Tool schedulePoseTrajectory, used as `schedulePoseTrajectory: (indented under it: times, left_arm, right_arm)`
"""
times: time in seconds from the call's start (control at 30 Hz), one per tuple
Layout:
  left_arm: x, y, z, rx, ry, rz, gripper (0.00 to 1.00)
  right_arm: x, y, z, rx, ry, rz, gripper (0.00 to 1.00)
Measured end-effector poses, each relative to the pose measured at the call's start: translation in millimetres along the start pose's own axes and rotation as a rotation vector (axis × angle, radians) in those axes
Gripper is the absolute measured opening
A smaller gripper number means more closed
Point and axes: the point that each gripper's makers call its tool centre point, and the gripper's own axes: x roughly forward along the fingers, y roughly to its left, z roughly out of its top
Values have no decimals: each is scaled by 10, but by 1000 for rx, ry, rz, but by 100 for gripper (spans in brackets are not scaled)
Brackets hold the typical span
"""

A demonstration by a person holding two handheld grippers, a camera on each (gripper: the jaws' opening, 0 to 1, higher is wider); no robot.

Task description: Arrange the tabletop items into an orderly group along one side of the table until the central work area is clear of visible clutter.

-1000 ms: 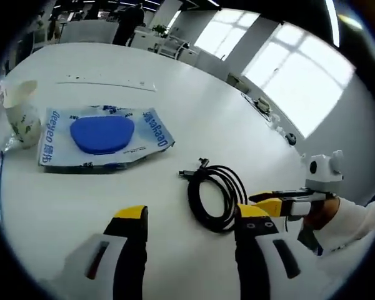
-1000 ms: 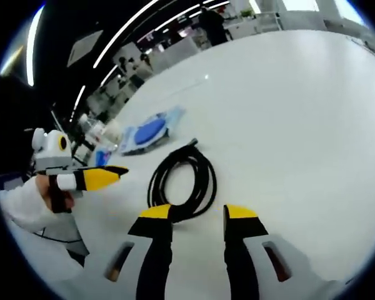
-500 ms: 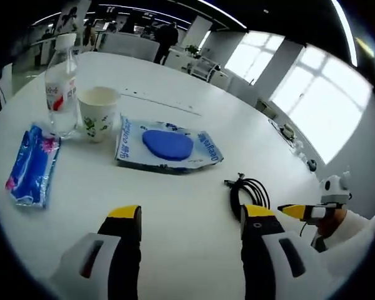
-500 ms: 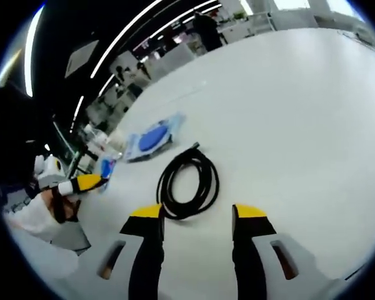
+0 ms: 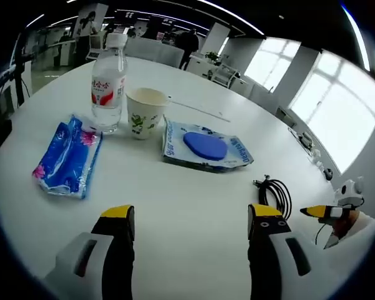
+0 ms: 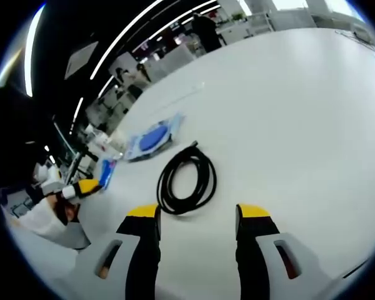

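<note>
I had the task's things spread over a white round table. Nearest my right gripper lay a coiled black cable, flat on the tabletop just ahead of its yellow-tipped jaws, which stood spread apart with nothing between them. In the left gripper view the same cable sat off to the right, near the table's edge, close to the right gripper that came in from that side, held in a hand in a white sleeve.

Farther along the table I saw a flat wet-wipe pack with a blue oval lid, lying label up. Just beside it, toward the left of that view, stood a paper cup with a green leaf print, upright and open at the top. Next to the cup stood a clear water bottle with a red label and white cap, also upright. Touching or nearly touching the bottle's base lay a blue tissue packet with pink marks, flat on the table.

My left gripper hovered over bare tabletop, jaws wide apart and holding nothing. In the right gripper view I could see the left gripper at the far left, with the wipe pack beyond the cable. Behind the table lay an open office with desks and bright windows.
</note>
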Motion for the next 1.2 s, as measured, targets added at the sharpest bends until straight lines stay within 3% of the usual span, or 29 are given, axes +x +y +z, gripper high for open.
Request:
schedulePoseTrajectory:
  times: [0.27, 0.37, 0.73, 1.03, 1.13, 1.2]
  left_arm:
    - [-176, 338, -6, -56, -20, 77, 74]
    - [-215, 456, -2, -137, -44, 90, 74]
    - [-325, 665, 46, -165, -71, 144, 73]
    - [-390, 1192, 148, -420, -170, 250, 72]
    - [-378, 1361, 228, -462, -205, 303, 69]
    - [-343, 1402, 242, -487, -197, 333, 66]
  right_arm:
    - [-64, -49, -89, 27, 8, -11, 45]
    - [-65, -55, -116, 45, 14, -10, 44]
    - [-59, -28, -122, 55, 15, -4, 42]
    - [-78, -44, -150, 80, 12, -5, 40]
    - [-80, -59, -128, 84, 6, -9, 39]
    - [-77, -69, -112, 88, 5, -11, 39]
